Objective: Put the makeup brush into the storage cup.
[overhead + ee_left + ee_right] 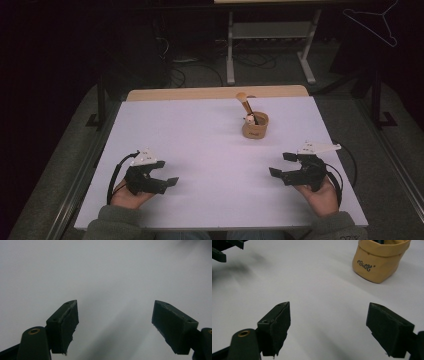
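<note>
A tan pouch (255, 125) with brushes (246, 105) stands far right on the white table (200, 150). The left gripper (170, 176) and right gripper (280, 164) rest near, jaws apart, empty.

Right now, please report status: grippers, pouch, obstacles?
Left gripper open, empty. Right gripper open, empty. Tan pouch upright, brush inside, untouched. Nothing between grippers and pouch.

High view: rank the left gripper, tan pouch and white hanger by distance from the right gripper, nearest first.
From the right gripper:
1. Tan pouch, on the table just ahead and slightly left, brush standing in it.
2. Left gripper, across the table at the near left.
3. White hanger, far top right, off the table.
</note>
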`<move>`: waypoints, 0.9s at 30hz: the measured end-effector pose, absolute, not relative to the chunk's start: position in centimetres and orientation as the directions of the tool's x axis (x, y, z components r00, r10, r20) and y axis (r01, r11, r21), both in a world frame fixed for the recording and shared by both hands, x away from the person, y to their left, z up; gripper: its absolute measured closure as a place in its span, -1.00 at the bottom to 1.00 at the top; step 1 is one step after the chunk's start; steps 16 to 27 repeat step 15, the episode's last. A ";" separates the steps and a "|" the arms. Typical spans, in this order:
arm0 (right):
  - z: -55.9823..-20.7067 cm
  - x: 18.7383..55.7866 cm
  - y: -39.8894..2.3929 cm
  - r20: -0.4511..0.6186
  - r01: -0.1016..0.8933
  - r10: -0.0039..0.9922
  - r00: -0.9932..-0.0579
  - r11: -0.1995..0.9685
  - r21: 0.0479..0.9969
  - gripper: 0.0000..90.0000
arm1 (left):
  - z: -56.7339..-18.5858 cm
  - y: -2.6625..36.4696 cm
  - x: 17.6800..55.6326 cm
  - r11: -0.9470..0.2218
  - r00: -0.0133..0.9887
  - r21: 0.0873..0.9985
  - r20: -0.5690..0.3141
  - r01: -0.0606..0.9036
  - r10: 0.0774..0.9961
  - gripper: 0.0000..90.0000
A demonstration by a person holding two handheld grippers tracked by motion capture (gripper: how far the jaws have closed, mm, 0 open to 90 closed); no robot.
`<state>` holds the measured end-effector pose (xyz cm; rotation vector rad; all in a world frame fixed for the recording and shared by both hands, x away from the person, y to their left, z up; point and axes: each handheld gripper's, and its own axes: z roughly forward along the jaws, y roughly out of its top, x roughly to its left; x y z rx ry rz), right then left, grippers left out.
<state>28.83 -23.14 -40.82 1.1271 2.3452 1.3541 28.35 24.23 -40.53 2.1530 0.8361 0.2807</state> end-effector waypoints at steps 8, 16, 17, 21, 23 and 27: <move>-41.0 29.0 -23.4 0.196 0.520 0.706 -0.680 0.276 0.808 -0.61 | -40.6 24.2 28.4 -0.467 0.757 0.748 -0.071 0.471 0.650 -0.56; -40.9 29.0 -23.3 0.201 0.523 0.707 -0.678 0.272 0.808 -0.63 | -40.7 24.1 28.4 -0.464 0.754 0.746 -0.078 0.478 0.652 -0.56; -40.9 29.0 -23.3 0.201 0.523 0.707 -0.678 0.272 0.808 -0.63 | -40.7 24.1 28.4 -0.464 0.754 0.746 -0.078 0.478 0.652 -0.56; -40.9 29.0 -23.3 0.201 0.523 0.707 -0.678 0.272 0.808 -0.63 | -40.7 24.1 28.4 -0.464 0.754 0.746 -0.078 0.478 0.652 -0.56; -40.9 29.0 -23.3 0.201 0.523 0.707 -0.678 0.272 0.808 -0.63 | -40.7 24.1 28.4 -0.464 0.754 0.746 -0.078 0.478 0.652 -0.56; -40.9 29.0 -23.3 0.201 0.523 0.707 -0.678 0.272 0.808 -0.63 | -40.7 24.1 28.4 -0.464 0.754 0.746 -0.078 0.478 0.652 -0.56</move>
